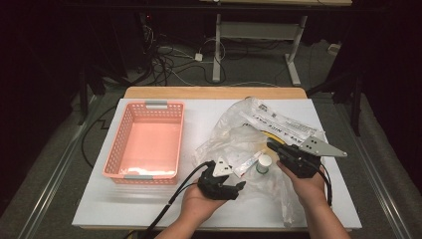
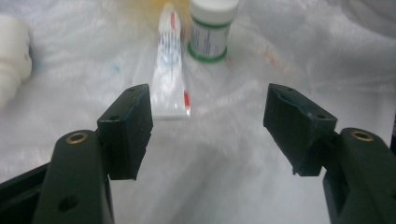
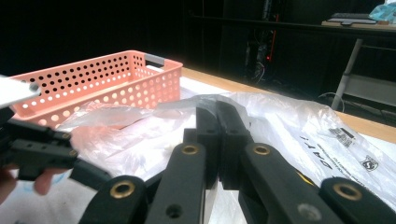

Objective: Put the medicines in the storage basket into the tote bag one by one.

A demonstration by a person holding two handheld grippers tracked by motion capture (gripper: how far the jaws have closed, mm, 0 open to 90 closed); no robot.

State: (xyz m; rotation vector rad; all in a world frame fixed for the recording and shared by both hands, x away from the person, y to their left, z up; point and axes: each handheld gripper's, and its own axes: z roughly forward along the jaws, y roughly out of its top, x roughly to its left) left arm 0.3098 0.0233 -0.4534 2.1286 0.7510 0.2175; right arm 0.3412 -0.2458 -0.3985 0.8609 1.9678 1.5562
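A clear plastic bag [image 1: 234, 130] lies crumpled on the white table, right of centre. On it sit a white tube [image 1: 249, 163] with red print and a small white bottle [image 1: 263, 164] with a green band. My left gripper [image 1: 239, 187] is open near the table's front, its jaws pointing toward the tube [image 2: 170, 70] and the bottle [image 2: 210, 32] just ahead. My right gripper [image 1: 271, 145] is over the bag [image 3: 289, 126]. Its jaws are shut on a fold of the film, which rises to the right gripper [image 3: 217, 109].
An empty pink perforated basket [image 1: 117, 144] stands on the left of the table, also visible in the right gripper view [image 3: 102, 79]. A rounded white object [image 2: 11, 56] lies left of the tube. Something yellow [image 1: 271, 134] shows inside the bag. Cables trail toward the front edge.
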